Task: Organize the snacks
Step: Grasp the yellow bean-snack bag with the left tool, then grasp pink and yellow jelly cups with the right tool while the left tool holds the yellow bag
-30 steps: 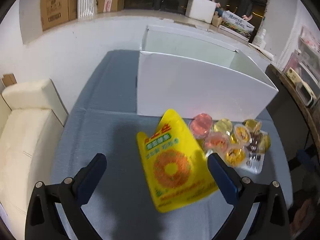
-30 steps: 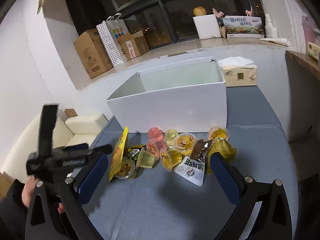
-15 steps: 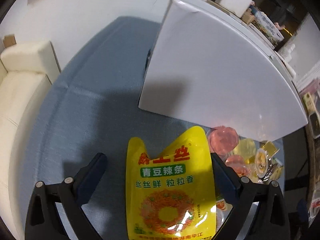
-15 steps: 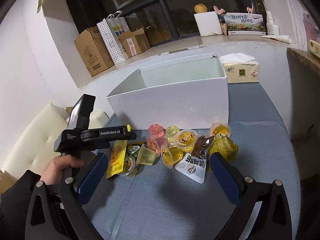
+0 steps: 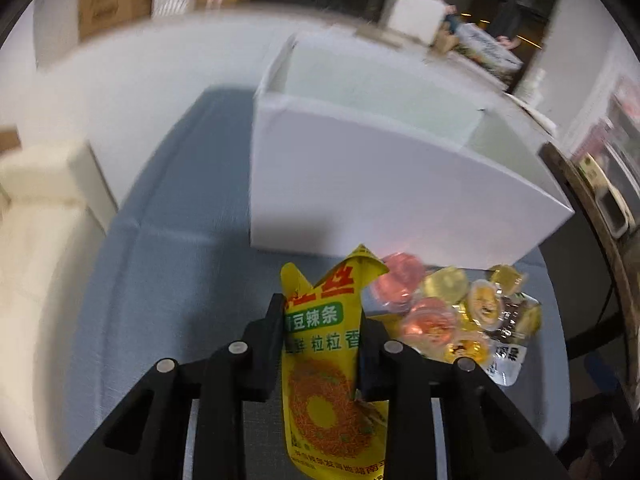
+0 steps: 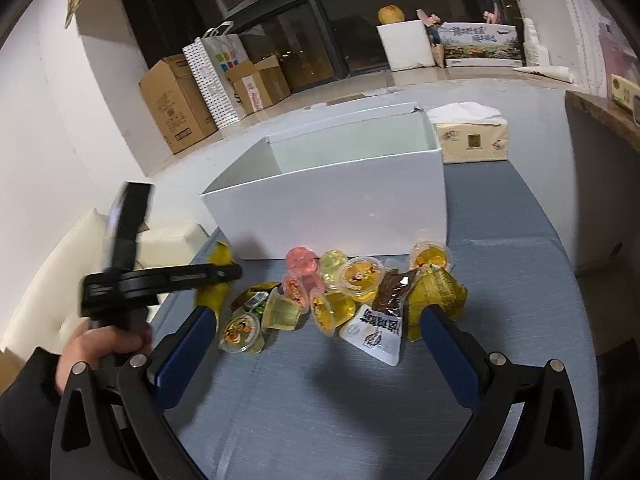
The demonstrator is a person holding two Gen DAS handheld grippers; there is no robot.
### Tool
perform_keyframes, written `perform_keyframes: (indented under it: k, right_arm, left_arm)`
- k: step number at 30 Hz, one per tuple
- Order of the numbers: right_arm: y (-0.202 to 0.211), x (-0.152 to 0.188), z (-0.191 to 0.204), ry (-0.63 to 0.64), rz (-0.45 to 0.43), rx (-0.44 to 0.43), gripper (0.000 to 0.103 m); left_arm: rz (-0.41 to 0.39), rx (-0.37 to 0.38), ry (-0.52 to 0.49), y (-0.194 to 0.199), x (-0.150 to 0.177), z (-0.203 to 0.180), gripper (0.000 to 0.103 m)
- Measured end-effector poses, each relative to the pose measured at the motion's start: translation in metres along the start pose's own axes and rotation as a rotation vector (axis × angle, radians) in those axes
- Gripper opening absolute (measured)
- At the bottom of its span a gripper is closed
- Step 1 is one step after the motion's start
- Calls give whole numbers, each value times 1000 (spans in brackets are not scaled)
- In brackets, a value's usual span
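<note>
My left gripper (image 5: 320, 328) is shut on a yellow snack pouch (image 5: 324, 384) with red and green print, and holds it upright above the blue table. In the right wrist view the pouch (image 6: 218, 280) shows edge-on in the left gripper (image 6: 236, 272). A pile of jelly cups (image 6: 344, 280) and a brown-and-white snack packet (image 6: 380, 320) lies in front of the open white box (image 6: 340, 204). My right gripper (image 6: 316, 340) is open and empty, hovering in front of the pile.
A tissue pack (image 6: 472, 136) stands behind the box on the right. A cream sofa (image 5: 36, 216) is left of the table. Cardboard boxes (image 6: 176, 100) and a paper bag line the window ledge. A wooden counter edge (image 6: 600, 116) is at the right.
My left gripper closed on the yellow pouch and lifted it. The view tilted back up towards the white box. My right gripper barely moved.
</note>
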State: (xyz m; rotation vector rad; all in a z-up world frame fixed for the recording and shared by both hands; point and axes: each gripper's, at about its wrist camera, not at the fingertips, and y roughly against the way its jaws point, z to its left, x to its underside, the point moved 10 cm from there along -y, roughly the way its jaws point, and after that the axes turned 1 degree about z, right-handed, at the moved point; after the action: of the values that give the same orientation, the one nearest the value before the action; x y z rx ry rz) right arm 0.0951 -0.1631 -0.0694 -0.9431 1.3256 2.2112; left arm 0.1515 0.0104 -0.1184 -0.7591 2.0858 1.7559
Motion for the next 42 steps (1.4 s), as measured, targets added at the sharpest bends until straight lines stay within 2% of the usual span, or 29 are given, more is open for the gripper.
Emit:
perform_keyframes:
  k: [6, 10, 13, 16, 18, 21, 25, 28, 30, 32, 40, 42]
  right_arm:
    - [-18, 10, -2, 2, 78, 17, 103]
    - [-45, 23, 12, 47, 163, -5, 103]
    - [-64, 31, 24, 58, 204, -29, 103]
    - [-75, 33, 30, 72, 209, -22, 103]
    - [-77, 31, 25, 73, 189, 19, 103]
    - [-78, 25, 6, 10, 178, 37, 102]
    - [-95, 28, -9, -22, 229, 51, 76]
    - [-105, 27, -6, 47, 225, 77, 73]
    - [-112, 29, -3, 62, 238, 52, 60]
    - [-114, 30, -3, 111, 231, 86, 40]
    - [-101, 30, 3, 116, 219, 36, 36]
    - [-95, 29, 5, 120, 212, 34, 27]
  left_arm:
    - [-80, 87, -7, 39, 0, -11, 32]
    - [-146, 81, -36, 69, 7, -4, 32]
    - [-157, 73, -43, 74, 16, 3, 32]
    - [-160, 78, -34, 78, 24, 11, 32]
    - [-162, 81, -35, 75, 29, 14, 32]
    - [-163, 88, -29, 76, 32, 17, 32]
    - [-169, 96, -33, 79, 32, 15, 32]
    - [-166, 98, -45, 77, 33, 14, 32]
    - [-165, 97, -43, 77, 33, 15, 32]
    - [-163, 99, -41, 77, 33, 16, 32]
    - [-166, 99, -49, 77, 34, 15, 32]
    - [-166, 100, -49, 77, 34, 16, 32]
